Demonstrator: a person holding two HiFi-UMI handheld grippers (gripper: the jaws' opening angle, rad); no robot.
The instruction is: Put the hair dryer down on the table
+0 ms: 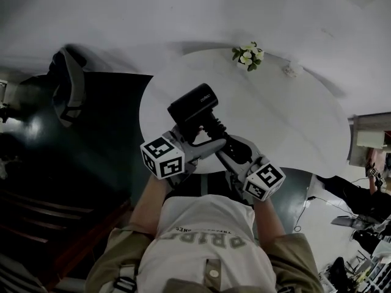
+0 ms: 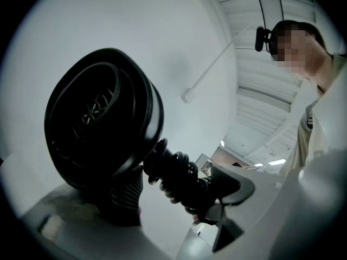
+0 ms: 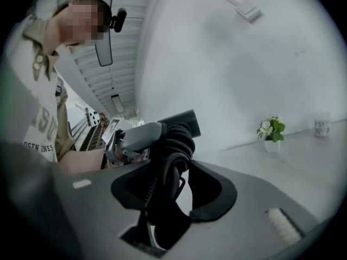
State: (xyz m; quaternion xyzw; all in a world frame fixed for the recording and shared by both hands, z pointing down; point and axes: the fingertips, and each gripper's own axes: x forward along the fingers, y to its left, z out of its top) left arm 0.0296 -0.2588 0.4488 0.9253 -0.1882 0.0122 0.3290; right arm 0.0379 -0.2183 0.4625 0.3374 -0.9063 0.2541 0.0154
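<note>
Left gripper (image 1: 195,138): jaws spread wide, the hair dryer (image 1: 193,104) handle sits between them, not clamped. Right gripper (image 1: 235,153): clenched on the dryer's black coiled cord (image 3: 173,145). The dryer is at the near rim of the round white table (image 1: 293,127), barrel pointing away. Can't tell if it touches the top. The rim curves off to dark floor (image 1: 91,151) on the left. Open tabletop runs beyond and right of the dryer. Far edge: 1 small flower pot (image 1: 248,55). Only the right gripper view shows 1 cup (image 3: 322,127) past the flowers. Only the left gripper view shows the dryer's intake grille (image 2: 92,112).
</note>
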